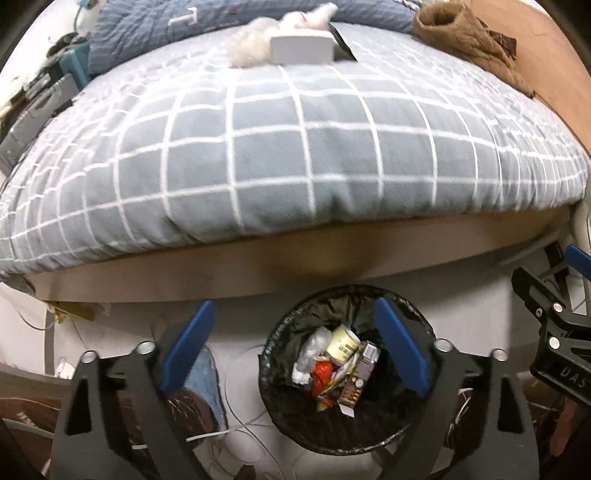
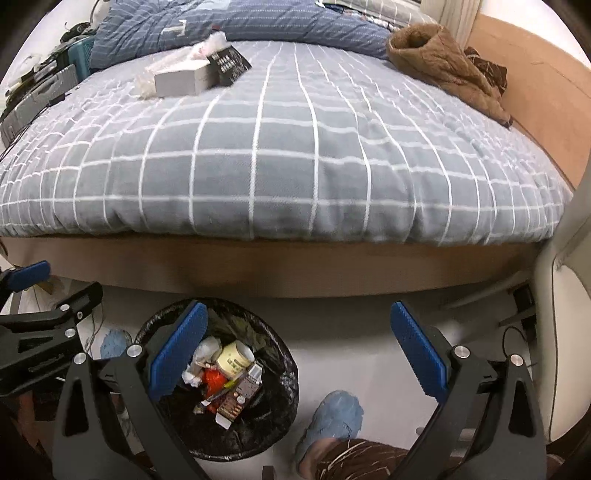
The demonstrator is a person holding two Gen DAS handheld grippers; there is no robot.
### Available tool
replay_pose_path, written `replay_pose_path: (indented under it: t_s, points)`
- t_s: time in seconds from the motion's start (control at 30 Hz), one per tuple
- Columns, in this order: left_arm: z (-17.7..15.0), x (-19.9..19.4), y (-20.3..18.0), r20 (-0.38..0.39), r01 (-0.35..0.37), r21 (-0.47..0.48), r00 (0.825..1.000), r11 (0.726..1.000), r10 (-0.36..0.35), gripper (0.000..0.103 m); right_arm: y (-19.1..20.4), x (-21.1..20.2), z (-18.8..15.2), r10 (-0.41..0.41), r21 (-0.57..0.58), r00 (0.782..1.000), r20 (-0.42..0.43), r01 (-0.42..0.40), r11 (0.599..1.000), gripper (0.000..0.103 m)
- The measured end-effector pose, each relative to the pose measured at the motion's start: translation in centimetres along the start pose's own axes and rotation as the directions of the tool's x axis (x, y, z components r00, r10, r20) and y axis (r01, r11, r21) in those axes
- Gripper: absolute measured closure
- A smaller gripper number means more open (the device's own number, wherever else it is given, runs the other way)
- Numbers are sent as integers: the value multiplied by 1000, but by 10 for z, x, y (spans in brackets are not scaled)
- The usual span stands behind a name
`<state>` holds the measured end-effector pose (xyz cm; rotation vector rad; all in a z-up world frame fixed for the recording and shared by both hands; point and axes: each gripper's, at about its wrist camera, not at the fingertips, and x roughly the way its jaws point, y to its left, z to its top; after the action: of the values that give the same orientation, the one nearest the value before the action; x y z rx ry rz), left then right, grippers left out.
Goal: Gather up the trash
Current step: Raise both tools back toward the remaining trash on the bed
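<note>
Left gripper (image 1: 295,347) jaws wide, empty, over black-lined round trash bin (image 1: 413,432); right gripper (image 2: 299,350) also spread, empty. Next: white box (image 2: 181,79) on bed; approach square.

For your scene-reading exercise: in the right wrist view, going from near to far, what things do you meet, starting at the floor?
Slipper → trash bin → bed frame → checked duvet → grey box → blue quilt.

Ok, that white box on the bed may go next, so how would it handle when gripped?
The white box looks flat-sided and stiff, so probably an easy grip. It seems light cardboard and may crush. On the soft quilt it would likely slide, not roll.
</note>
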<state>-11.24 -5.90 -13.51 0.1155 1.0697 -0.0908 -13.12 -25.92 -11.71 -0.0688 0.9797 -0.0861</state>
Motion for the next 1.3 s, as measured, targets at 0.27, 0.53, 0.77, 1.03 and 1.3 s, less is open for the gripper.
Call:
replay_pose_path:
  t_s: [0.27, 0.53, 0.77, 1.03, 1.3]
  points:
    - [27, -19, 26, 63, -29, -51, 997, 998, 32, 6, 14, -19, 28, 45, -22, 995, 90, -43, 999, 8]
    - [58, -41, 45, 147, -16, -85, 989, 996, 28, 6, 30, -35, 62, 107, -38, 978, 181, -102, 994, 8]
    - [94, -55, 63, 219, -6, -106, 975, 994, 29, 6, 42, -37, 94, 128, -47, 964, 234, -120, 992, 8]
    - [130, -48, 74, 246, -5, -103, 969, 995, 30, 6, 54, -30, 129, 143, -64, 952, 272, -130, 989, 8]
    - [156, -40, 81, 264, -8, -98, 964, 995, 34, 6, 54, -18, 167, 145, -60, 943, 300, -133, 989, 8]
